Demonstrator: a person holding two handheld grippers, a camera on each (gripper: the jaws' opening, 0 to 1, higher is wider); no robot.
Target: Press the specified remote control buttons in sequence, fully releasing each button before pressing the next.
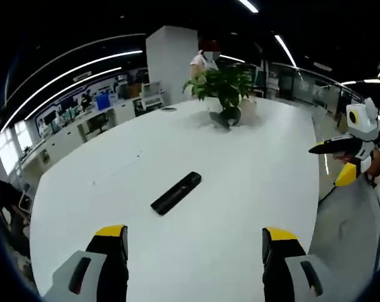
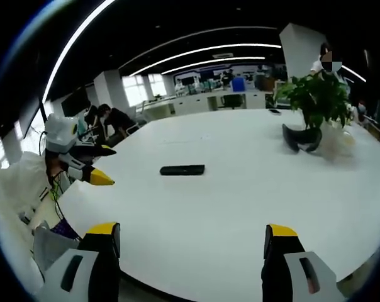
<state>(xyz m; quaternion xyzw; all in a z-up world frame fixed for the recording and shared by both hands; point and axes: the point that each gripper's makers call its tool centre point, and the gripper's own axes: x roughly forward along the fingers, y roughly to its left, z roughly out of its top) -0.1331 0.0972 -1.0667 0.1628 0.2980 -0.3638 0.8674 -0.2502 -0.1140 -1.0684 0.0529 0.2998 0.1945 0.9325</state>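
Left gripper (image 1: pixel 194 244) was open, jaws wide apart w/ nothing between them, hanging above the near part of a big white table (image 1: pixel 240 189). The black remote control (image 1: pixel 176 192) lay flat on the tabletop ahead of those jaws, set diagonally in the left gripper view, well apart from both tips. Beyond it, near the far end, stood a potted plant (image 1: pixel 223 88) w/ a dark curved object at its base; can't tell what that was. A person (image 1: pixel 204 60) in a white top stood behind the plant, next to a white pillar (image 1: pixel 171 60).

In the left gripper view the right gripper (image 1: pixel 348 157) came in from the right side, off the table edge, yellow-tipped jaws apart & pointing toward the table.

Right gripper view: own gripper (image 2: pixel 194 245) also open, jaws spread & empty, over the table (image 2: pixel 240 207) edge. The remote (image 2: pixel 182 170) lay crosswise here, mid-table, untouched. The left gripper (image 2: pixel 92 165) showed at the left edge, jaws apart, short of the remote. This view added a white sleeve (image 2: pixel 17 189) behind that gripper, a seated person in dark clothes (image 2: pixel 114 121) at the table's far-left side, plus windows & desks along the back wall. The plant (image 2: pixel 316 97) sat at the right, w/ a crumpled clear wrapper-like thing beside it; too blurred to say more.
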